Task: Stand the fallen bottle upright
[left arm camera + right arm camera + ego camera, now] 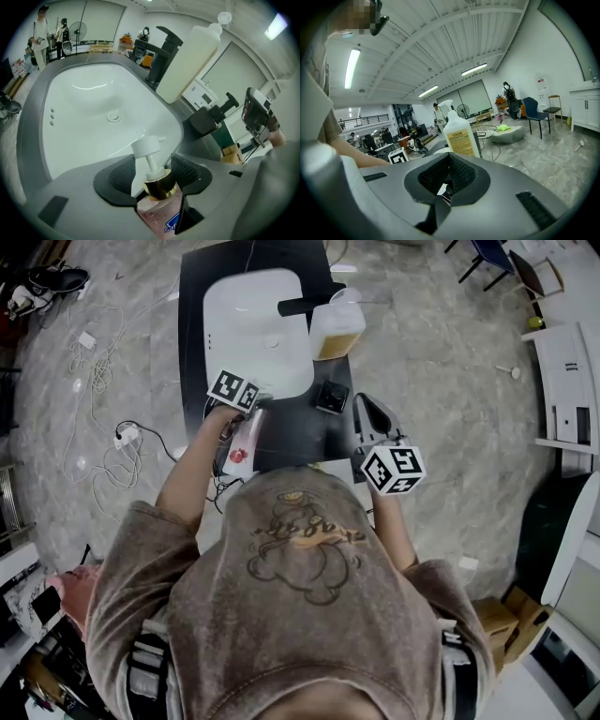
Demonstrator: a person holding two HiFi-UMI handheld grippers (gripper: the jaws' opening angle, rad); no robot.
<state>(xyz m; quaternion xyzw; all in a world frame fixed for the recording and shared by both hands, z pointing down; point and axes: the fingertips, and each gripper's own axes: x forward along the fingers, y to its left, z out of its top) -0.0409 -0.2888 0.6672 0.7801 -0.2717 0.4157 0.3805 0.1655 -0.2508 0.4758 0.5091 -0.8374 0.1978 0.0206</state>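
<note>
On the dark counter, let the left gripper's closing jaws seat squarely around the pump bottle (right gripper closed, empty).

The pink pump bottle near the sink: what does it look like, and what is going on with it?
The pump bottle has a clear plastic body of pinkish liquid, a shiny gold collar, a white pump head and a partly seen blue label. It sits between the closing fingers of the left gripper, pump aimed at the white basin. Gaps show beside its neck; contact lower down is unclear.
</note>
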